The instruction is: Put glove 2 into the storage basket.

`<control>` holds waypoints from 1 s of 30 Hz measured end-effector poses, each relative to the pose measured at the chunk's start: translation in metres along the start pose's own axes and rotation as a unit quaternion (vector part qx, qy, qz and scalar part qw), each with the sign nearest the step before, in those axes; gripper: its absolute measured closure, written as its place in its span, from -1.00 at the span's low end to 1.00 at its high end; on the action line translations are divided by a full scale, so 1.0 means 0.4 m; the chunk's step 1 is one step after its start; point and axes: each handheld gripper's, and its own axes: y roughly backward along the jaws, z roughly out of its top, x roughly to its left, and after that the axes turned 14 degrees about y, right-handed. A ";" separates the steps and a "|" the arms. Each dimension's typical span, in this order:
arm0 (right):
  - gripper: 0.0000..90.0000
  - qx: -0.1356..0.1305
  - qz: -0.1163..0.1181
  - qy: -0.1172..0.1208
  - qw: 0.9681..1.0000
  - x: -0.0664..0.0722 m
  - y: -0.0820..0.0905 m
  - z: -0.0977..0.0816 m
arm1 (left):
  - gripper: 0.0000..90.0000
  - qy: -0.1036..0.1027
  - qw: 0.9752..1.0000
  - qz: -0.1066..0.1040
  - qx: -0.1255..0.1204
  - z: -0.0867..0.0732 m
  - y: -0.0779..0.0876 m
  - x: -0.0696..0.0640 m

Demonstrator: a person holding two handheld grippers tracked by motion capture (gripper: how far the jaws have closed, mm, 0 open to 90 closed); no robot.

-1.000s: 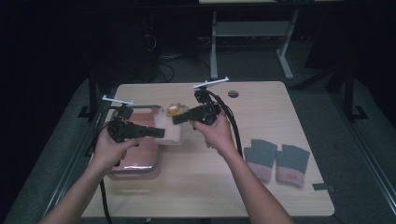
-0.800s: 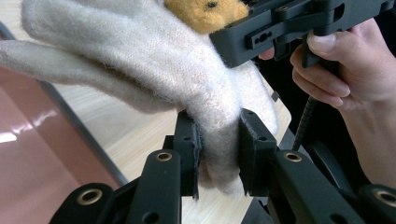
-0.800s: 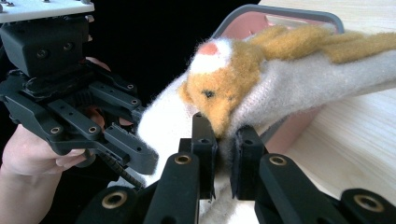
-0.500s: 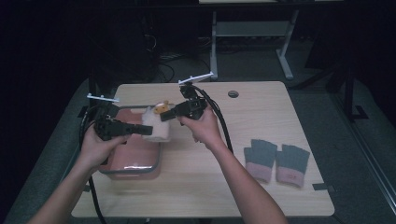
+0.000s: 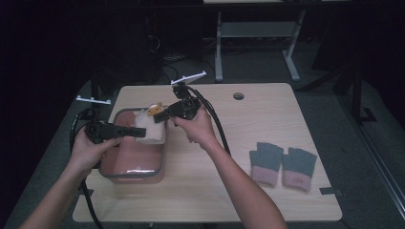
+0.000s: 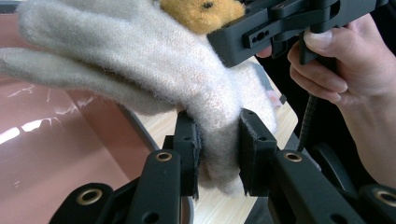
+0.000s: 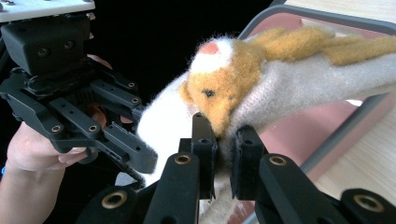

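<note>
In the high view, both forearms reached in from the bottom edge and met over the pink tub (image 5: 114, 164) at the left of the pale wooden counter (image 5: 267, 119). The left hand (image 5: 88, 150) held the left tool (image 5: 136, 132) about level, pointing to the right. The right hand (image 5: 196, 129) held the right tool (image 5: 160, 114) angled to the left and slightly down. Between them hung the fluffy white glove (image 5: 149, 128), lifted above the tub's far right corner. A pair of grey knitted gloves with pink cuffs (image 5: 282, 163) lay flat well apart, at the counter's right.

In the left gripper view, the left tool (image 6: 219, 154) had its two black pads pressed into the glove (image 6: 140, 60), pinching a fold of it. The fabric was woolly and hairy, off-white, with soft rounded fingers reaching left. Below lay the tub (image 6: 70, 140), smooth and glossy pink with a grey rim. The right hand (image 6: 345, 65) gripped its tool's black body at upper right.

In the right gripper view, the right tool (image 7: 224, 154) pinched the glove (image 7: 289, 84) just below an orange plush animal face (image 7: 219, 88) sewn on it, with a pink spot on top. The left tool (image 7: 135, 156), boxy and black, showed at left, held by the left hand (image 7: 37, 149).
</note>
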 end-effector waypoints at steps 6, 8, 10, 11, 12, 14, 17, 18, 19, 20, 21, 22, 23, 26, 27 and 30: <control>0.83 -0.001 0.008 -0.001 1.000 -0.002 -0.023 0.006 | 0.59 0.003 1.000 0.001 0.003 0.000 0.017 0.021; 0.83 -0.001 0.013 -0.003 1.000 -0.004 -0.037 0.008 | 0.59 0.005 1.000 0.006 0.005 0.001 0.023 0.028; 0.83 0.000 0.014 -0.004 1.000 -0.005 -0.042 0.008 | 0.59 0.006 1.000 0.007 0.004 0.001 0.026 0.030; 0.83 -0.002 0.017 -0.003 1.000 -0.007 -0.051 0.009 | 0.59 0.007 1.000 0.007 0.005 0.001 0.029 0.033; 0.83 -0.003 0.020 -0.003 1.000 -0.007 -0.055 0.010 | 0.59 0.009 1.000 0.007 0.005 0.000 0.035 0.041; 0.83 -0.001 0.021 -0.003 1.000 -0.008 -0.065 0.012 | 0.59 0.013 1.000 0.009 0.008 -0.001 0.040 0.049; 0.83 0.004 0.023 -0.005 1.000 -0.009 -0.078 0.016 | 0.59 0.017 1.000 0.011 0.008 -0.002 0.047 0.058; 0.83 0.004 0.024 -0.008 1.000 -0.009 -0.084 0.017 | 0.59 0.019 1.000 0.012 0.005 -0.003 0.049 0.061; 0.83 0.003 0.025 -0.009 1.000 -0.010 -0.089 0.018 | 0.59 0.021 1.000 0.014 0.006 -0.004 0.052 0.064; 0.83 0.004 0.027 -0.010 1.000 -0.011 -0.094 0.019 | 0.59 0.023 1.000 0.014 0.006 -0.005 0.053 0.068; 0.83 0.006 0.028 -0.010 1.000 -0.012 -0.100 0.020 | 0.59 0.025 1.000 0.016 0.007 -0.006 0.056 0.073; 0.83 0.007 0.029 -0.012 0.999 -0.014 -0.107 0.019 | 0.59 0.027 0.999 0.017 0.006 -0.007 0.057 0.077; 0.83 0.007 0.029 -0.012 0.999 -0.014 -0.107 0.019 | 0.59 0.027 0.999 0.017 0.006 -0.007 0.057 0.077; 0.83 0.011 0.035 -0.014 0.999 -0.018 -0.126 0.018 | 0.59 0.035 0.999 0.023 0.008 -0.013 0.062 0.091; 0.82 0.017 0.038 -0.020 0.999 -0.022 -0.142 0.016 | 0.59 0.041 0.999 0.025 0.009 -0.018 0.062 0.102; 0.82 0.020 0.038 -0.021 0.999 -0.028 -0.155 0.013 | 0.59 0.047 0.999 0.024 0.012 -0.021 0.062 0.116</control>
